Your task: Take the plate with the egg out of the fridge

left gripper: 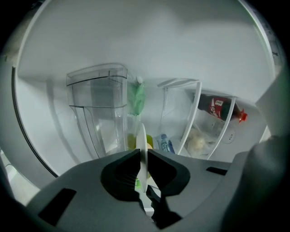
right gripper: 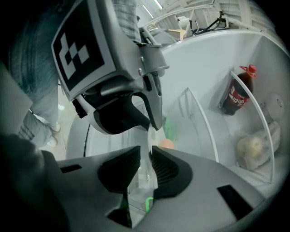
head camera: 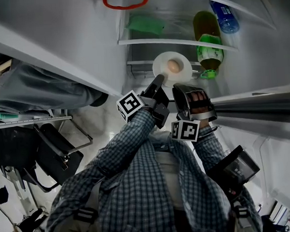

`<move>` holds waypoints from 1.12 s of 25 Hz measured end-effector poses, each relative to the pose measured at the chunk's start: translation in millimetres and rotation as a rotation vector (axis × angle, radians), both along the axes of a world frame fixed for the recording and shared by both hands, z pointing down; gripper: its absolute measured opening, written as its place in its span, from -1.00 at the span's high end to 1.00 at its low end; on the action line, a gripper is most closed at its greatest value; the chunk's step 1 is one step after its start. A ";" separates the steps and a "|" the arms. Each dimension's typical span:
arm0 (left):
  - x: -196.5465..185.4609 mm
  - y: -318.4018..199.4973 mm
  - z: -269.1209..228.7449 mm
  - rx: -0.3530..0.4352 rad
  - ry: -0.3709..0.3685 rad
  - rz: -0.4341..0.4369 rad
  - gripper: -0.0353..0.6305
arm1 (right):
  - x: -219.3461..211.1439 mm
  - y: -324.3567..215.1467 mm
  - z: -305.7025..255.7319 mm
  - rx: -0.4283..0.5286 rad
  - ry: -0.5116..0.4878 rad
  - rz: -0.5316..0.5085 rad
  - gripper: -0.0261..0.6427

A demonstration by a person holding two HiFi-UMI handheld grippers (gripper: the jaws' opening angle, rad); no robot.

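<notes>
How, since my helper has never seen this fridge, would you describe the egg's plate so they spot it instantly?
Look into the open fridge, just in front of its lower glass shelf. There the left gripper clamps the rim of a round white plate. It is the only dish in sight, carries a single brown egg, and is left of a green-labelled bottle.

Plate [head camera: 182, 74] before the fridge shelf [head camera: 144, 40]
Egg [head camera: 174, 65] on the plate; left gripper [head camera: 158, 82] and right gripper [head camera: 182, 91] at its near rim; bottle [head camera: 209, 46] at right.
</notes>
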State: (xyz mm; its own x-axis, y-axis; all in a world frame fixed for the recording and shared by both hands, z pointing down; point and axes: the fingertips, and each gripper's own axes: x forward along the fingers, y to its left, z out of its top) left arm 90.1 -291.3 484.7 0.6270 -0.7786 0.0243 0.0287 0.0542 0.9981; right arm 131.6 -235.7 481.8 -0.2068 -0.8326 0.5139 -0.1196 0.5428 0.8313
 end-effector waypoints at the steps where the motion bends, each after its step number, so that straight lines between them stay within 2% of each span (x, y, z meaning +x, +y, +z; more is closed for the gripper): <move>1: 0.3 0.9 -2.7 0.007 0.006 0.005 0.74 | -0.5 2.4 -1.5 -0.009 -0.015 0.005 0.72; 11: -1.7 14.5 -8.8 0.022 0.027 0.032 0.74 | 2.6 27.2 -11.5 -0.030 -0.131 0.036 0.71; 15: -7.7 15.9 -22.3 0.064 0.041 0.012 0.74 | 13.5 42.0 -12.6 -0.098 -0.234 0.106 0.71; 19: -9.4 21.5 -36.5 0.097 0.071 0.034 0.74 | 28.5 53.4 -10.6 -0.209 -0.468 0.251 0.71; 26: -13.0 40.1 -39.4 0.094 0.080 0.083 0.74 | 41.3 50.0 -17.0 -0.439 -1.039 0.538 0.71; 28: -16.4 44.4 -40.5 0.098 0.077 0.093 0.74 | 46.0 50.9 -15.0 -0.481 -1.149 0.598 0.71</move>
State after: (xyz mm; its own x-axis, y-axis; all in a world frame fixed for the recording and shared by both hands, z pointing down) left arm 73.7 -246.9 444.3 0.6934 -0.7136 -0.0998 0.1045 -0.0375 0.9938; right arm 177.5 -184.8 466.9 -0.3835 -0.7350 0.5592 -0.9181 0.3691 -0.1444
